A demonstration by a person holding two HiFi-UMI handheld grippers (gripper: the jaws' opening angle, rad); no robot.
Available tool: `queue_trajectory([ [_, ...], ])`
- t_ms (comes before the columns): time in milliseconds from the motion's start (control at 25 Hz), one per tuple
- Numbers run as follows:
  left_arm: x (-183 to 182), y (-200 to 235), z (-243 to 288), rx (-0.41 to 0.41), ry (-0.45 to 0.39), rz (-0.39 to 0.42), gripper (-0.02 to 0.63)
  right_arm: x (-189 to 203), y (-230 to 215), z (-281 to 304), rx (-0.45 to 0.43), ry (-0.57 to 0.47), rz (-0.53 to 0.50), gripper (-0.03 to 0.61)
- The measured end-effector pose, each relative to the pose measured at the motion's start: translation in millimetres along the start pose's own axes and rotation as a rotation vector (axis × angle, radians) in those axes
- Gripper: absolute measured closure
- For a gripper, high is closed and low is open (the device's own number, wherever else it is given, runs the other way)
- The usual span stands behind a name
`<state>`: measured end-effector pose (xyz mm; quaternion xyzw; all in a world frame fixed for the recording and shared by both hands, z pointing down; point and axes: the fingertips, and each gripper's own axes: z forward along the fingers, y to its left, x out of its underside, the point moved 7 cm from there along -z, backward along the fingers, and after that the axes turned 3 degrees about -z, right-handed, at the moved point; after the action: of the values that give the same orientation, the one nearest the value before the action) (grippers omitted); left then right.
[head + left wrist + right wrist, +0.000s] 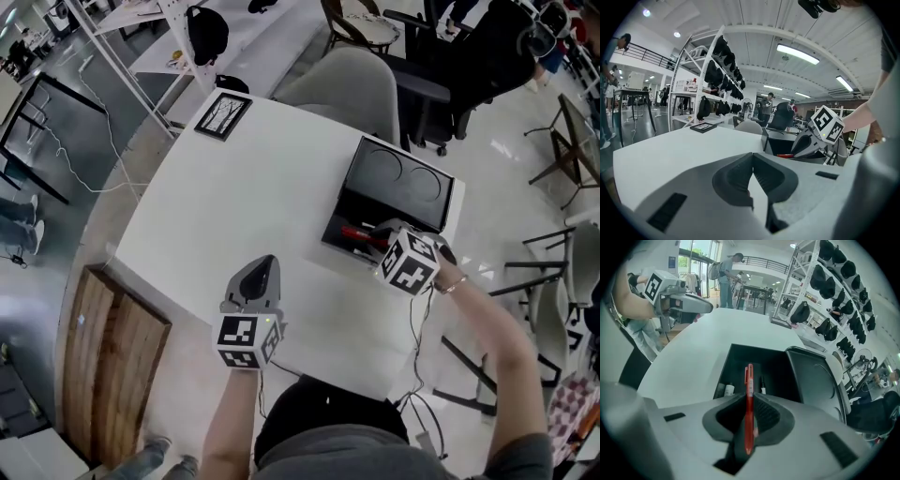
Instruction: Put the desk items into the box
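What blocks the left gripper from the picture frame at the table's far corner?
Likely nothing: yes, reachable. Bare table lies between left gripper and picture frame; right gripper holds a red pen at the box. Left jaws are shut, need opening.

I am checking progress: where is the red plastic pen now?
In the right gripper view, the red plastic pen is clamped between the fingers of the right gripper, above the black box at the right edge of the white table.

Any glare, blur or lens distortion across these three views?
Head view: sharp, mild wide-angle bend, floor glossy with reflections. Left gripper view: heavy fisheye, dark corners, ceiling light blown out. Right gripper view: same fisheye; red pen up close is sharp.
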<state>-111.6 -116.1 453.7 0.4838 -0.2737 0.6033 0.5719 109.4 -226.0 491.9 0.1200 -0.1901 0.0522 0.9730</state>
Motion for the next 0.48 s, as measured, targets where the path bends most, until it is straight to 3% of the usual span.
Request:
queue_trajectory([
  [480,1,10,0,-0.019,0.004,-0.013,0.607,3,0,21,-0.062,0.029,0.024,0.526],
])
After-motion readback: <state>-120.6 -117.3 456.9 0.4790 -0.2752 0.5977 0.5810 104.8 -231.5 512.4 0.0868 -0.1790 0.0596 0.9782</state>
